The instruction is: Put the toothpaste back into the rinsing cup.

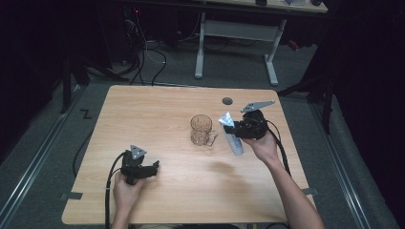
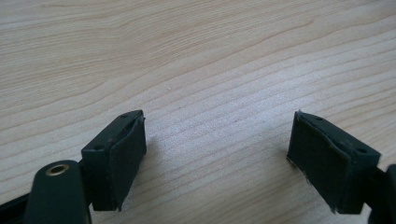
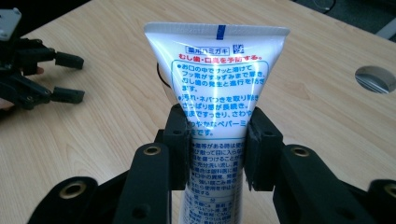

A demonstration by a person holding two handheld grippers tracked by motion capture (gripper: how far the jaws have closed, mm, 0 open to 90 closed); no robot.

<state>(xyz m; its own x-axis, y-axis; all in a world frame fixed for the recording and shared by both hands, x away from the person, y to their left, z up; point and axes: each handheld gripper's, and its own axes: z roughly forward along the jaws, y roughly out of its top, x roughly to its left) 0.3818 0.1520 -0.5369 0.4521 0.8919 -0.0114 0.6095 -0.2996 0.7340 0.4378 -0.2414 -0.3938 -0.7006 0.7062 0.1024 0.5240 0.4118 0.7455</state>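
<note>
A white toothpaste tube (image 1: 232,133) with blue and red print is held off the table at the right, its flat crimped end up. My right gripper (image 1: 237,128) is shut on it; in the right gripper view the tube (image 3: 217,93) stands between the two black pads (image 3: 180,140), squeezed at its middle. A clear glass mug (image 1: 202,130) stands upright just left of the tube, near the table's centre. My left gripper (image 1: 155,168) rests low at the front left of the table, jaws wide apart with only bare wood between the pads (image 2: 121,158).
The wooden table (image 1: 157,109) has a round cable hole (image 1: 227,100) at the back right. Cables trail from both grippers off the front edge. A desk frame stands on the floor behind the table.
</note>
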